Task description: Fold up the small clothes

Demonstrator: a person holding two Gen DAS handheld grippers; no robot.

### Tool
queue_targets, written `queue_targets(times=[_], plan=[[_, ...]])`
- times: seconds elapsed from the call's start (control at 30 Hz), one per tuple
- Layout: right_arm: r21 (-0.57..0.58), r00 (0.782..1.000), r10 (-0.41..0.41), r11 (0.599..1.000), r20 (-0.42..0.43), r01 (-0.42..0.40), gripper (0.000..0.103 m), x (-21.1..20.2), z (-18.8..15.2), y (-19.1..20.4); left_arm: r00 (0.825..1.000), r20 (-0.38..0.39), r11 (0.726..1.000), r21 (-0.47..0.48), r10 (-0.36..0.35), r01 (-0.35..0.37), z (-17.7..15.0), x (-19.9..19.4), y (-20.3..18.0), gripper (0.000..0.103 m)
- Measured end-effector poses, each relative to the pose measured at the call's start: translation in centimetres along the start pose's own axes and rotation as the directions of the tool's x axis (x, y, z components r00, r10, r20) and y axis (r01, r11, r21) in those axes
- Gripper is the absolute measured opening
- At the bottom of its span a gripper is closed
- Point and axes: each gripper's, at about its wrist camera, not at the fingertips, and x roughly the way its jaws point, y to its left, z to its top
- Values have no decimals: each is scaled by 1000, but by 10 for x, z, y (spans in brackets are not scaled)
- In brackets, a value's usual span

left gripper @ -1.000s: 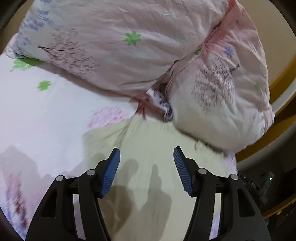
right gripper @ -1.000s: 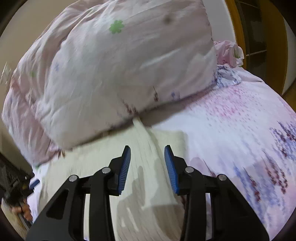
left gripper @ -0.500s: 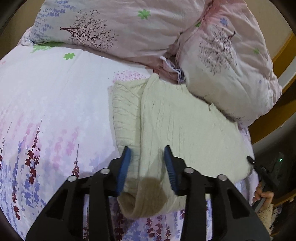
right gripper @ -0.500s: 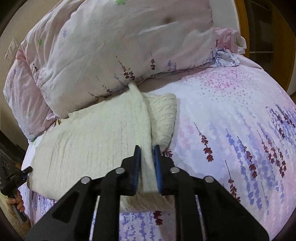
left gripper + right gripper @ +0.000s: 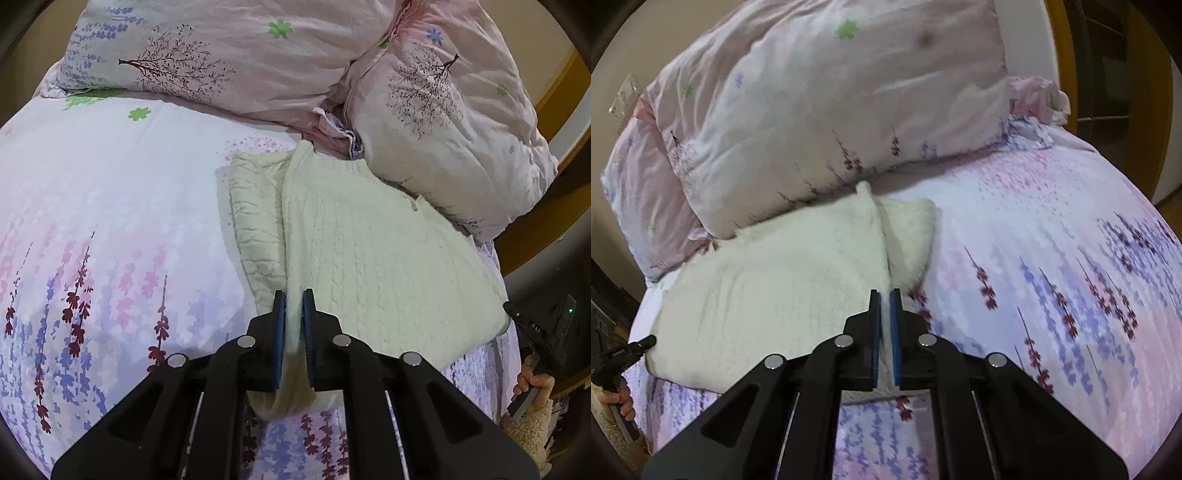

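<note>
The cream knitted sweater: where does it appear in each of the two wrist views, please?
Left wrist view: the cream knitted sweater fills the centre and right, its folded edge running down into the left gripper.
Right wrist view: the sweater lies centre-left, its edge in the right gripper.
Shared landmark: the pink floral pillow behind the sweater.

The left gripper (image 5: 293, 306) points steeply downward, its blue pads (image 5: 279, 325) nearly together after closing, pinching a fold of cream knit sweater (image 5: 369, 258) between them. The right gripper (image 5: 885, 306) tilts down likewise, its jaws just drawn almost fully together on the sweater's edge. At the left view's right margin, a hand (image 5: 535, 384) in a fleecy cuff grips a dark handle.
</note>
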Motion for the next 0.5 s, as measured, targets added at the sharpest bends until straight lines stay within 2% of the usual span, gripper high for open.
queue_targets(times=[0.13,0.23,0.27,0.3,0.33,0.43,0.47,0.5], plan=[[-27,1000,-22,999,-9,21,5,3,-9,1,1000,5,1000,2,1,-1,-2,2,1,9],[-40,1000,-16,999,8,16,16,-1,-8,3,1000,6,1000,-8,0,0,-2,3,0,9],[-41,1000,-9,999,12,9,29,-3,-8,3,1000,6,1000,-13,-2,2,-2,3,0,9],[-43,1000,-8,999,16,9,37,-4,-8,3,1000,5,1000,-20,-7,7,-2,3,1,9],[-50,1000,-12,999,20,13,38,-5,-8,3,1000,5,1000,-26,-12,12,-2,3,2,9],[-62,1000,2,998,-24,-3,35,1,-10,3,1000,5,999,-43,-20,20,-4,1,2,12],[-60,999,7,998,-42,-10,19,5,-12,2,1000,5,999,-42,-18,18,-5,1,1,14],[-57,998,13,998,-55,-16,14,8,-13,1,1000,6,999,-41,-17,17,-5,1,0,15]])
